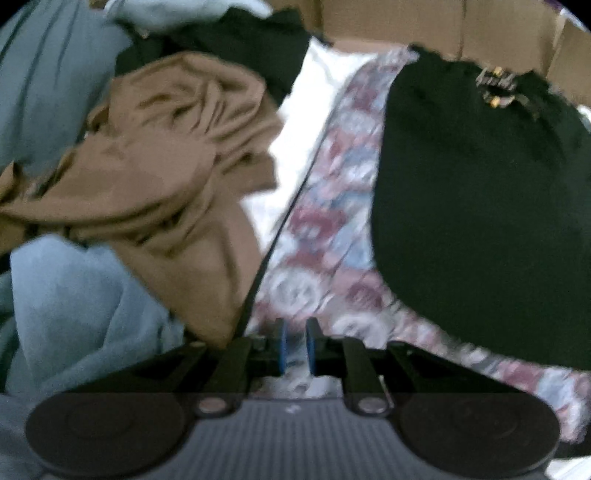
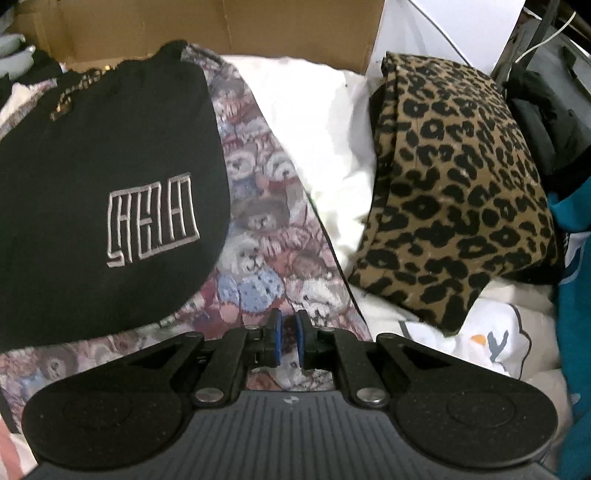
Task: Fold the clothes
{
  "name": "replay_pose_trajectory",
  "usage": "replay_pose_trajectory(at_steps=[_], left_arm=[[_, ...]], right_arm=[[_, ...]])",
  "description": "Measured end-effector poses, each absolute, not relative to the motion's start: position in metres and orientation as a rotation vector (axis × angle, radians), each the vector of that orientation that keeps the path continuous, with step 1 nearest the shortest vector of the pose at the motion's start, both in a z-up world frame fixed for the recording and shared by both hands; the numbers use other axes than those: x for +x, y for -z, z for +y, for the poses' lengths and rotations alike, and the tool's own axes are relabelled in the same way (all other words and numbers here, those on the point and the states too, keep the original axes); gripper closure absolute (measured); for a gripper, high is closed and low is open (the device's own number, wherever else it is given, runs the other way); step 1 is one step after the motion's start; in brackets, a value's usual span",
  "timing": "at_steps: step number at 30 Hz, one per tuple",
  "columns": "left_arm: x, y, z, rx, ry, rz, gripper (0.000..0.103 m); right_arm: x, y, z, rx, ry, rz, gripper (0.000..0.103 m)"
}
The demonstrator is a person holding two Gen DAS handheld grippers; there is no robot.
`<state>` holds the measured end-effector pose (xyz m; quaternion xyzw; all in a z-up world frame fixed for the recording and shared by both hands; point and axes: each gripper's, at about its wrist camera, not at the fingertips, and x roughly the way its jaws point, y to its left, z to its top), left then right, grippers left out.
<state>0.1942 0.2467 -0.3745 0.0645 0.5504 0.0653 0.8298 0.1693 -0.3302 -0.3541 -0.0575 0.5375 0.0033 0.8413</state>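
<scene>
A black garment point(image 2: 99, 177) lies folded into a compact flat shape on a teddy-bear-print cloth point(image 2: 258, 229), which seems to serve as the folding surface, and everything else arranges itself around it. To its left, a crumpled heap waits: a brown garment point(image 1: 166, 177) bunched over pale blue fabric point(image 1: 74, 306), loose and creased as laundry not sorted into shape. To its right, past a stretch of white bedding point(image 2: 314, 122), a leopard-print piece point(image 2: 454, 184) sits folded square, set apart as though it were the done pile. Behind the black garment stands a cardboard box point(image 2: 221, 26). The black garment shows stitched pale angular lettering on its front; I read it roughly as "GHA" but cannot be sure, and a small gold-coloured emblem point(image 1: 496, 86) near its far edge is too blurred to read. The left gripper point(image 1: 295, 347) hovers just in front of the black garment, over the bear print, blue pads nearly together with only a narrow gap and nothing between them. The right gripper point(image 2: 288, 336) hangs likewise at its near right, jaws almost closed on nothing.
</scene>
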Motion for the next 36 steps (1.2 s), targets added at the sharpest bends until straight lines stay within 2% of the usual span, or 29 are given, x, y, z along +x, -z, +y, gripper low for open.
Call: replay_pose_trajectory(at_steps=[3, 9, 14, 19, 26, 36], left_arm=[[0.188, 0.378, 0.250, 0.167, -0.149, 1.200, 0.100], [0.177, 0.376, 0.253, 0.199, -0.179, 1.242, 0.100], [0.168, 0.356, 0.235, 0.193, -0.187, 1.191, 0.079], [0.172, 0.343, 0.211, 0.121, -0.116, 1.167, 0.078], [0.176, 0.351, 0.168, 0.107, 0.065, 1.171, 0.060], [0.160, 0.369, 0.138, 0.005, 0.241, 1.307, 0.060]], right_arm=[[0.165, 0.360, -0.334, -0.133, -0.001, 1.173, 0.088], [0.159, 0.351, -0.338, -0.135, 0.010, 1.236, 0.088], [0.155, 0.332, -0.323, -0.130, -0.077, 1.199, 0.085], [0.157, 0.320, -0.293, -0.135, -0.212, 1.154, 0.083], [0.164, 0.311, -0.250, -0.149, -0.358, 1.116, 0.070], [0.153, 0.319, -0.204, -0.193, -0.531, 1.122, 0.069]])
